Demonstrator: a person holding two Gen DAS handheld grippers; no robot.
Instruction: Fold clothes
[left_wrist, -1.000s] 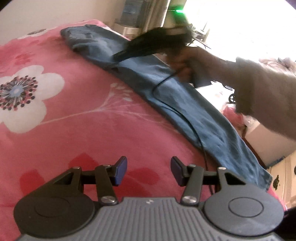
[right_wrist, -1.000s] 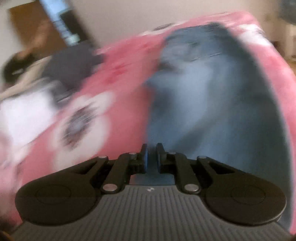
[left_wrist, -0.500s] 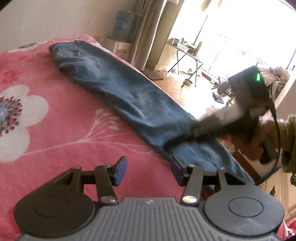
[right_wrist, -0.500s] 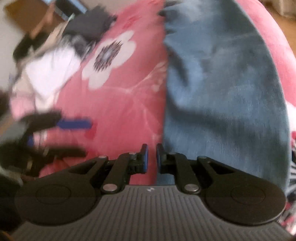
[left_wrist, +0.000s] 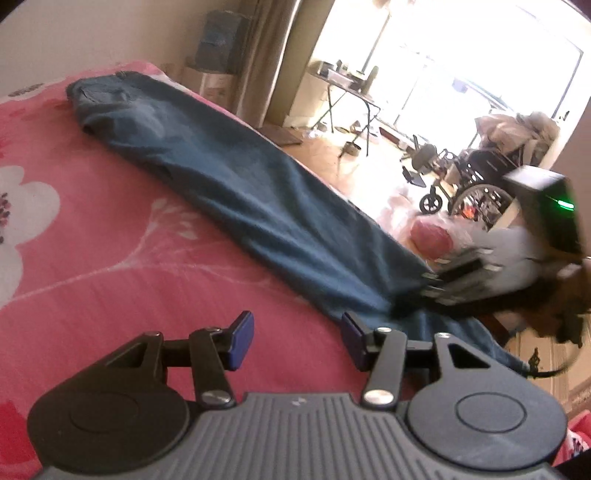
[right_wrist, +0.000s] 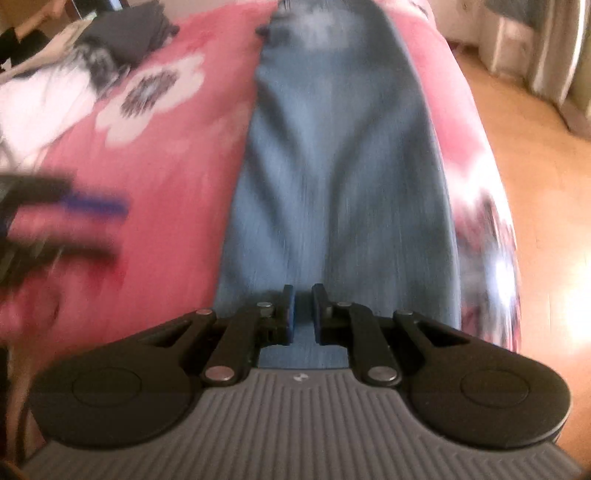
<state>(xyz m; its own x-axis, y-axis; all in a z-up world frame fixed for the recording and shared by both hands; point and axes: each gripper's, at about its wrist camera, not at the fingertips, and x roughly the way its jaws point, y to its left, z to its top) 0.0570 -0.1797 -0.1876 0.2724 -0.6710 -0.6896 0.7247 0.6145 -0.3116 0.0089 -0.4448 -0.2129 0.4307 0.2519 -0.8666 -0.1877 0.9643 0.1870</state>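
Denim jeans (left_wrist: 236, 173) lie folded lengthwise into one long strip on the pink floral bed cover (left_wrist: 110, 258), running along the bed's edge nearest the floor. I hold the left gripper (left_wrist: 295, 338) above bare cover just beside the hem end, its fingers released and standing apart with nothing between them. I hold the right gripper (right_wrist: 300, 314) over the hem end of the strip, its fingers clenched almost together; no cloth is visibly pinched between them. I judge the step in hand to be the approach to the hem for the next crosswise fold. The next move calls for parting the right fingers, taking one hem corner with each gripper, and carrying the hem toward the waistband. The left wrist view shows the room beyond the bed, including a wheelchair (left_wrist: 476, 184), a folding table (left_wrist: 347, 92) and the right gripper blurred at the hem. The right wrist view alone shows a pile of other clothes (right_wrist: 92, 62) at the far side of the bed, and the left gripper as a blur.
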